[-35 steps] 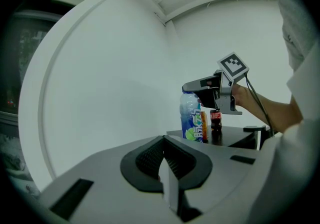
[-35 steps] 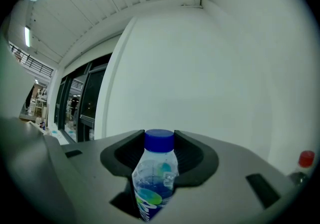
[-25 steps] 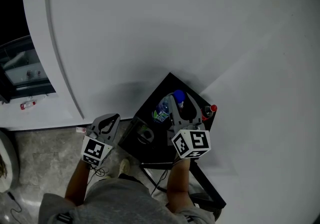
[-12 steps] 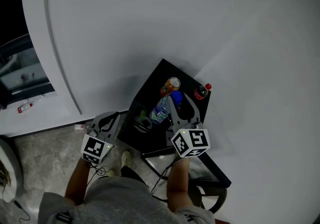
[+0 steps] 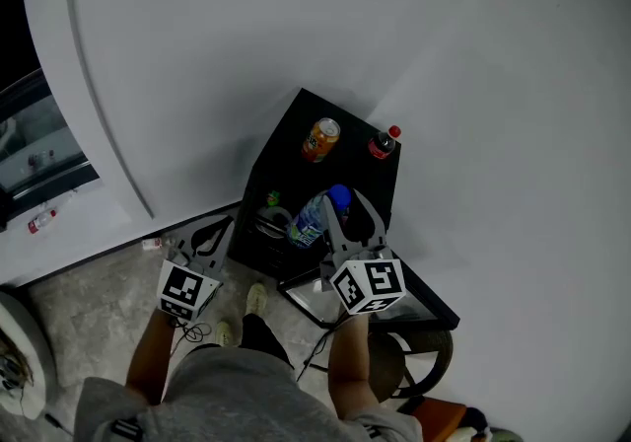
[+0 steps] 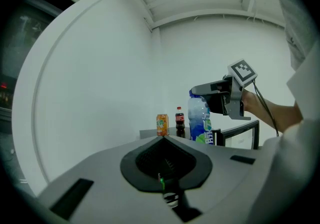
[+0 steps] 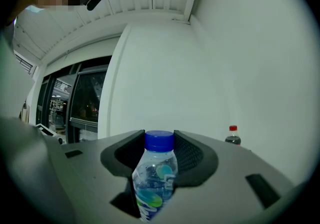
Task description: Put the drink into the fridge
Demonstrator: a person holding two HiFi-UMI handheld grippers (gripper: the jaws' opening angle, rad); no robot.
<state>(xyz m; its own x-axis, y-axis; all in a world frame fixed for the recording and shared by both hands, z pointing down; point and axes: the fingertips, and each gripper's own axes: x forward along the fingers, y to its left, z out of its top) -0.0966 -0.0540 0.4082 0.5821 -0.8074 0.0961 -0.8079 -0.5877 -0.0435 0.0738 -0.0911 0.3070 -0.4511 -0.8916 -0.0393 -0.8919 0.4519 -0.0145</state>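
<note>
Gripping blue-capped water bottle [image 7: 151, 180], right tongs [image 7: 160, 140] pinch high; bottle may slip or swing. Left tongs [image 6: 163, 140] closed, empty.

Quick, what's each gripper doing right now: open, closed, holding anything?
Left gripper: closed, fingers together, nothing between them.
Right gripper: closed on the blue-capped bottle.
</note>
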